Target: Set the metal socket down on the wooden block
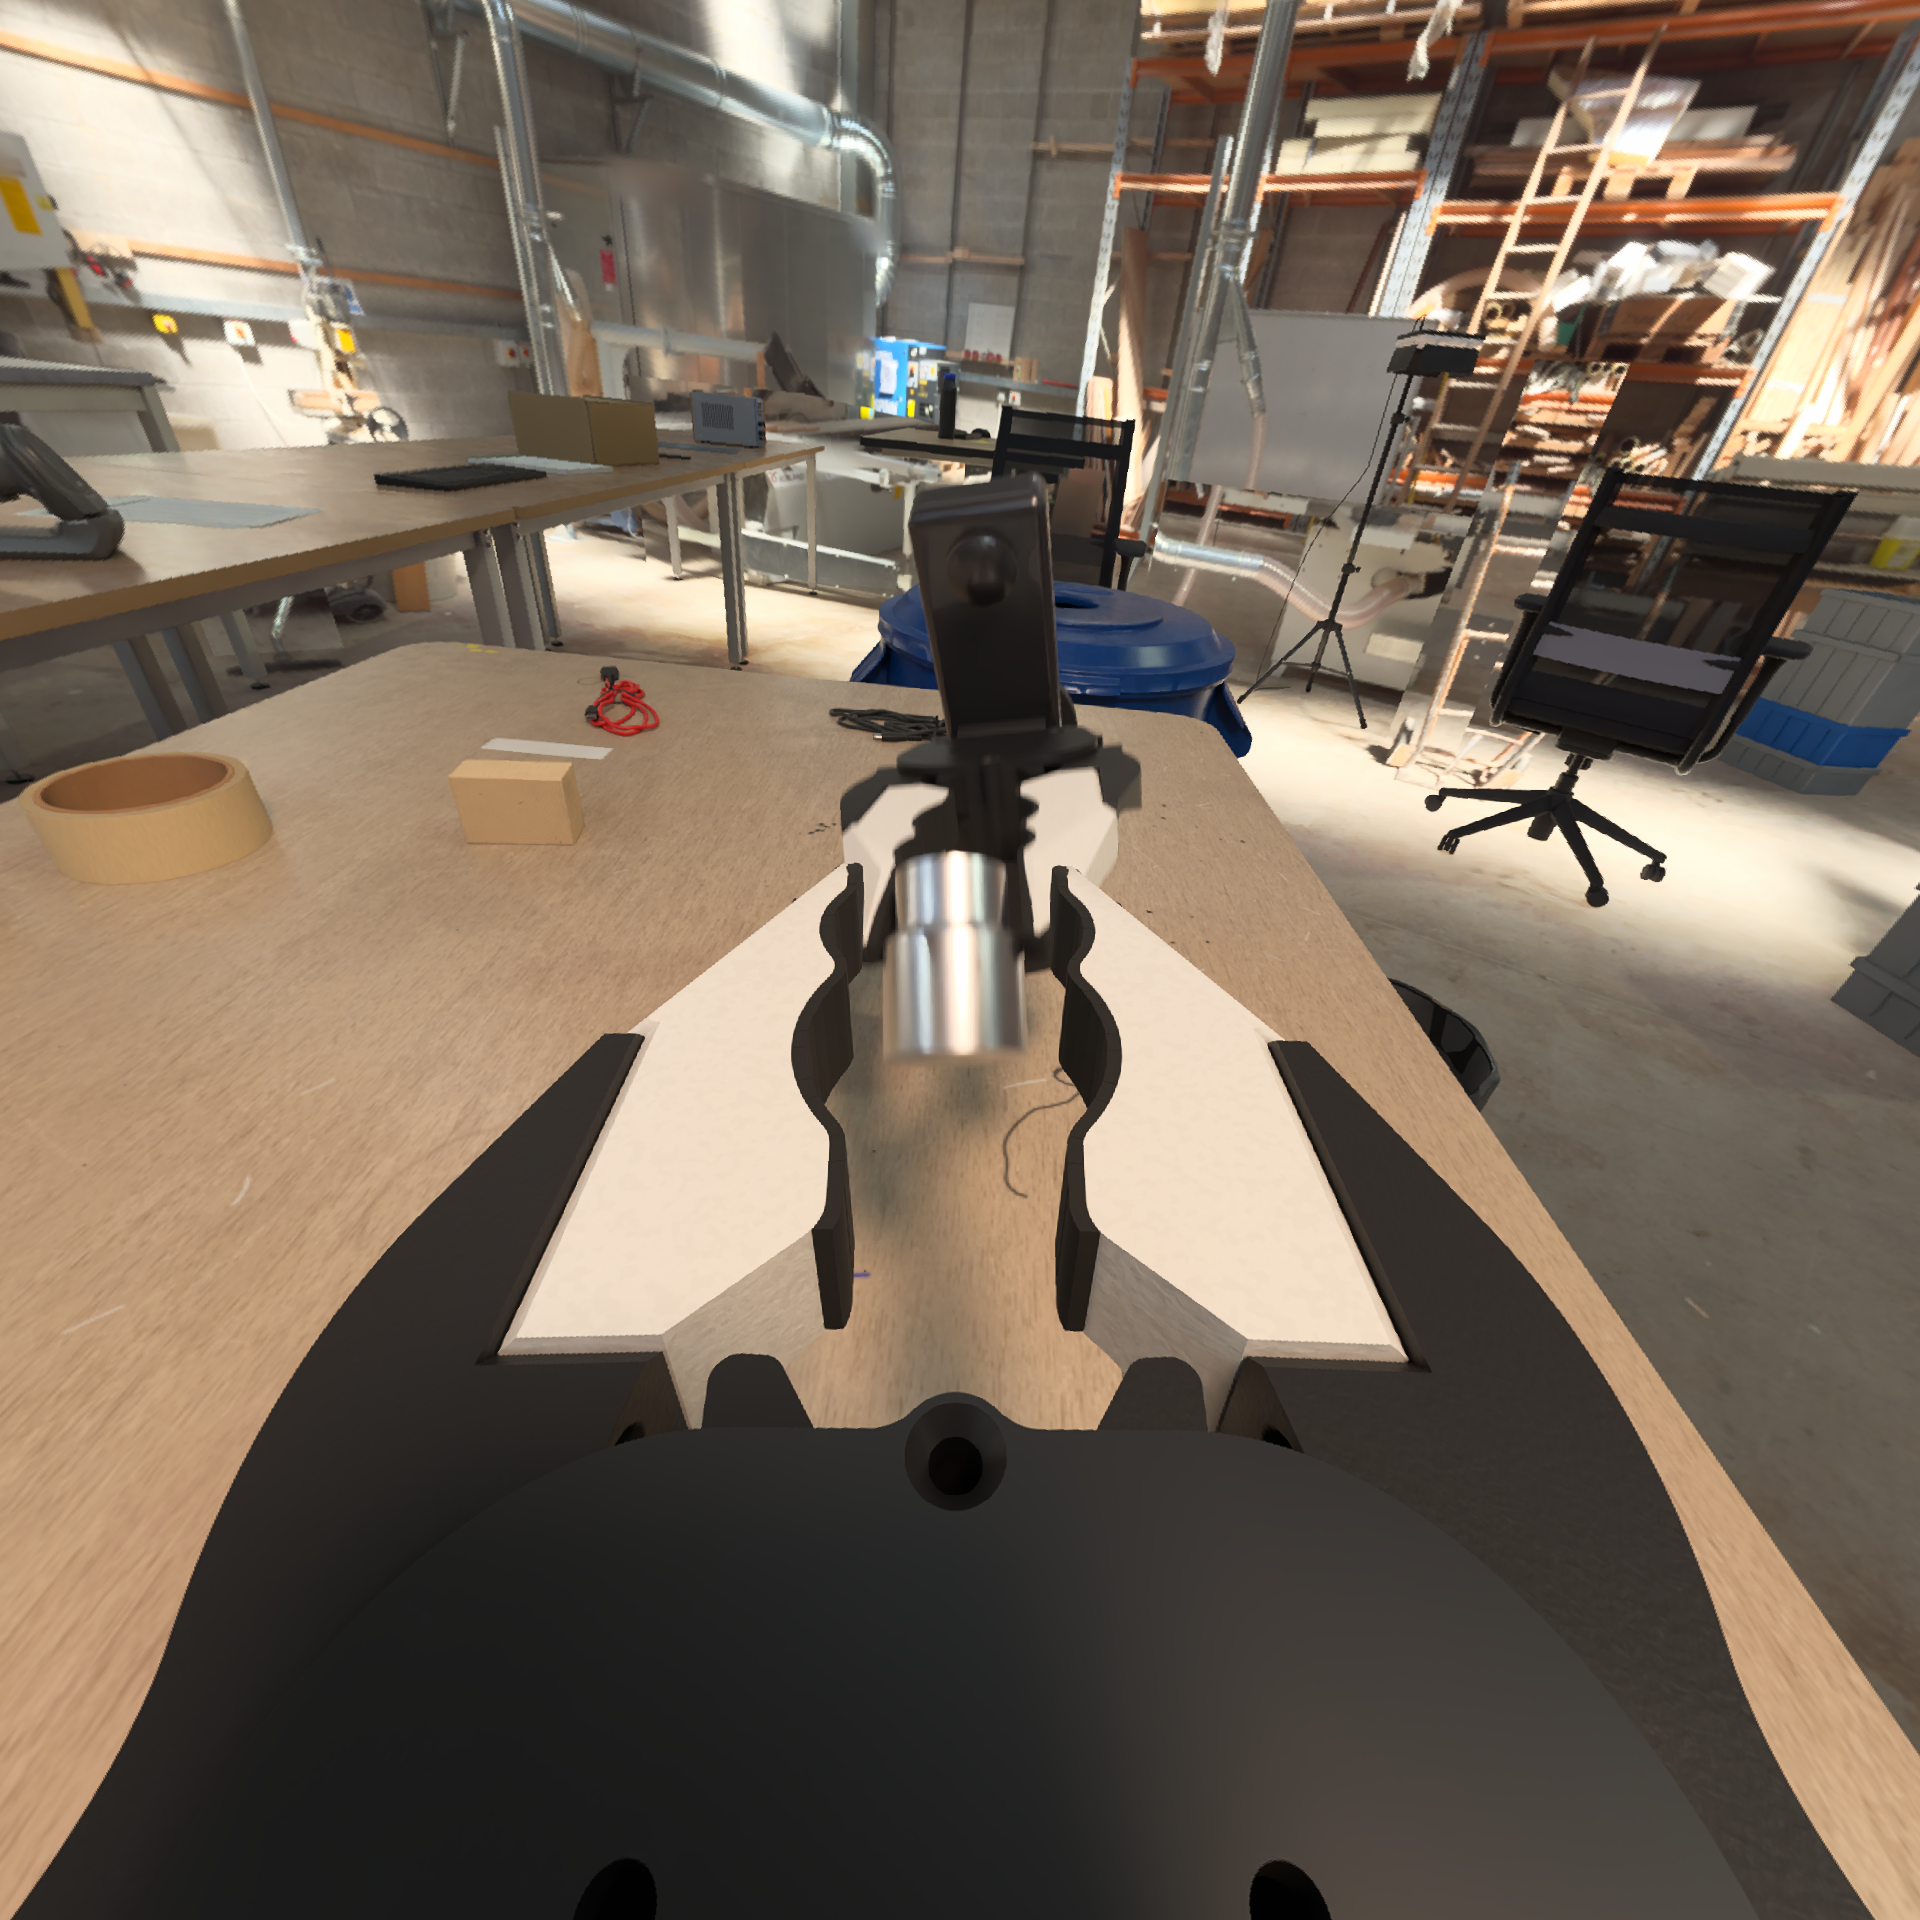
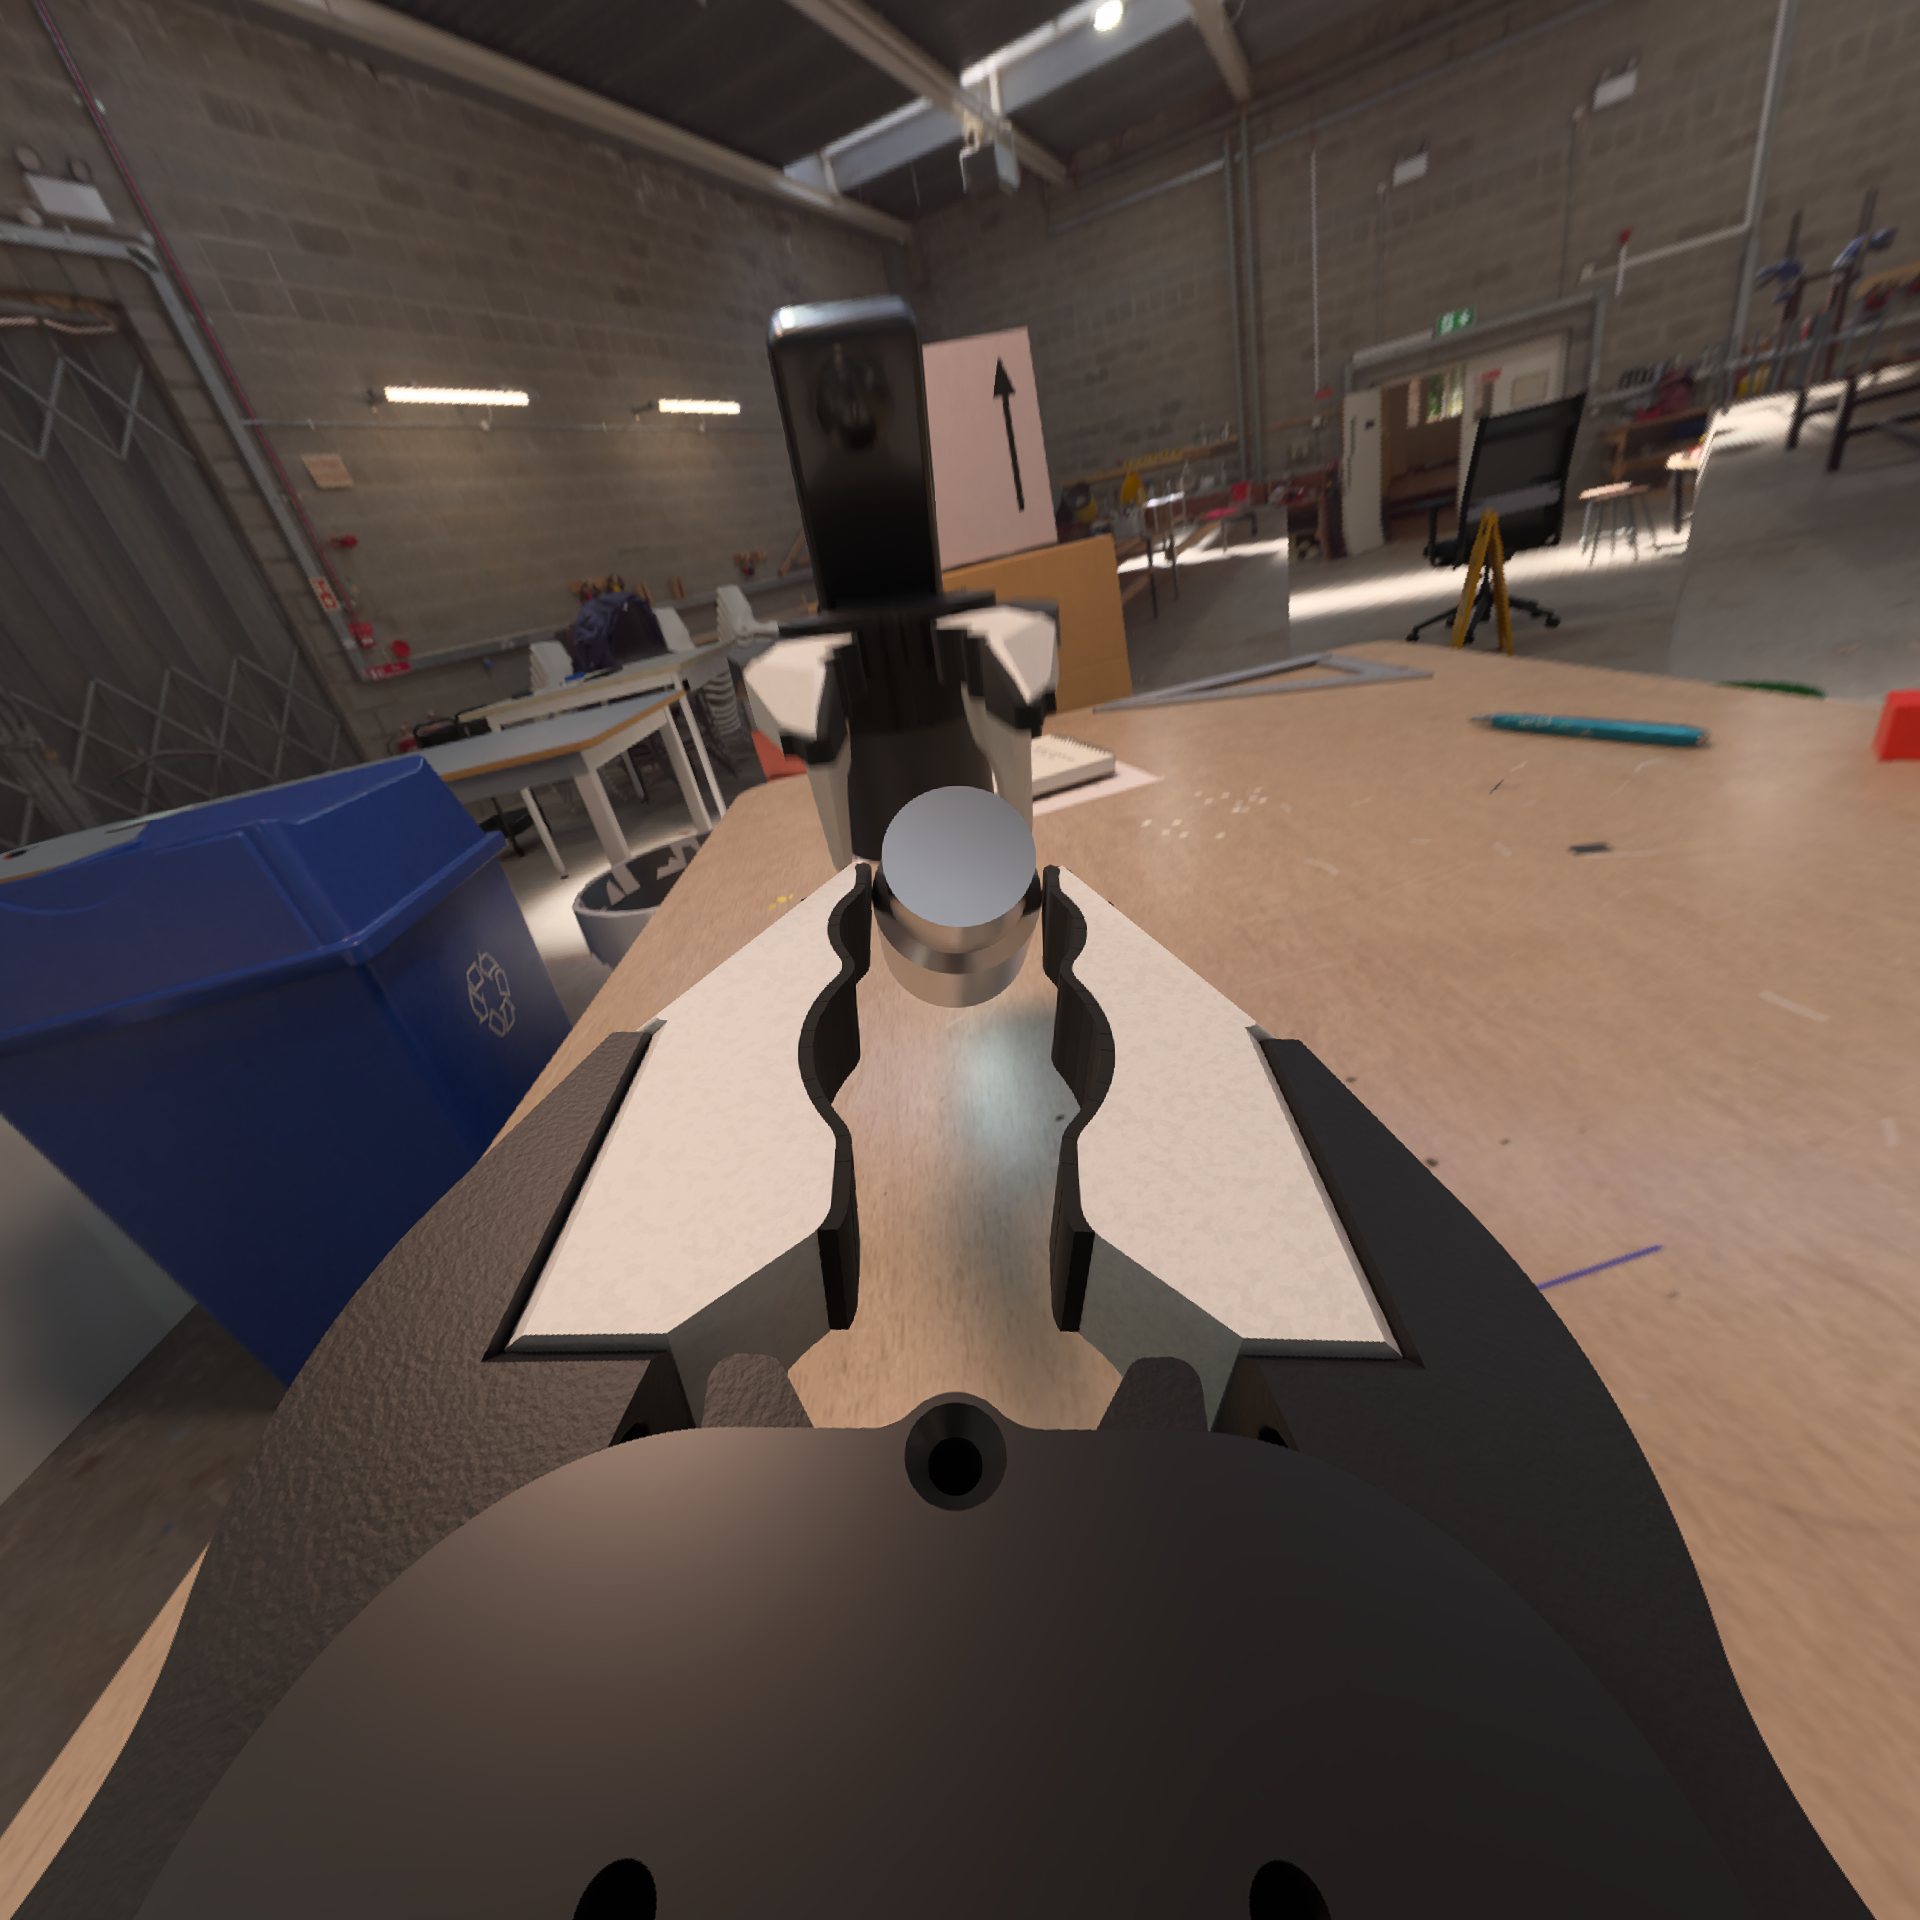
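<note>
Right gripper (image 2: 954,894) is clamping the socket (image 2: 956,899) at its fingertips, above the table (image 2: 1455,987). Left gripper (image 1: 956,904) is standing open around the socket (image 1: 954,961), contact unclear. Block (image 1: 516,800) is sitting well apart, beside tape roll (image 1: 145,816).

A roll of tape (image 1: 145,814) and a red cord (image 1: 621,707) lie on the table (image 1: 312,1039); a pen (image 2: 1590,728), perhaps teal, lies well apart from a blue bin (image 2: 249,997).
</note>
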You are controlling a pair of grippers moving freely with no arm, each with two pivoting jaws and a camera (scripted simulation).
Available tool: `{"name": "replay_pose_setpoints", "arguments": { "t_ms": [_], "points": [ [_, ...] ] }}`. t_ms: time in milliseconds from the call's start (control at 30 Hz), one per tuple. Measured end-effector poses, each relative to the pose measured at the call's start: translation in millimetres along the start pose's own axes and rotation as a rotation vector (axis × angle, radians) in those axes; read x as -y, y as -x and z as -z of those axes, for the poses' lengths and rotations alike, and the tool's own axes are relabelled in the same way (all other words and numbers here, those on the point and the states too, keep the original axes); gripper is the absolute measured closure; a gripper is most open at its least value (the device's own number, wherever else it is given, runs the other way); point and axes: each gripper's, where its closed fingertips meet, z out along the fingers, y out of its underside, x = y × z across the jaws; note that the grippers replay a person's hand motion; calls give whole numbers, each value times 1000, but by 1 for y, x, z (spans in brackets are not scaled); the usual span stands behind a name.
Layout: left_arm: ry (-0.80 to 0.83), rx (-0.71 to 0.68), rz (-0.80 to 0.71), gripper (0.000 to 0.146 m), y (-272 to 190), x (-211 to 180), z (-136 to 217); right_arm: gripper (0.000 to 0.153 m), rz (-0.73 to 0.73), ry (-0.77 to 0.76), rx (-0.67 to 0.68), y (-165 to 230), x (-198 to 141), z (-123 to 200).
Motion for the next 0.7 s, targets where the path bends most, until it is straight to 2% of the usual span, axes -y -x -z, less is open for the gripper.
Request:
{"name": "replay_pose_setpoints", "arguments": {
  "t_ms": [167, 367, 533, 700],
  "points": [
    [68, -23, 6, 110, -1, -16, -6, 120, 53, -56, -21, 1, 27, 15],
    [126, -54, 13, 110, -4, -37, -17, 120, 121, 40, -42, 3, 23, 21],
    [79, -94, 74, 110, -4, -35, -16, 120, 112, 68, -39, 3, 26, 28],
    [115, -69, 42, 110, 1, -43, -16, 120, 48, 69, -30, -2, 23, 34]
  ]
}}
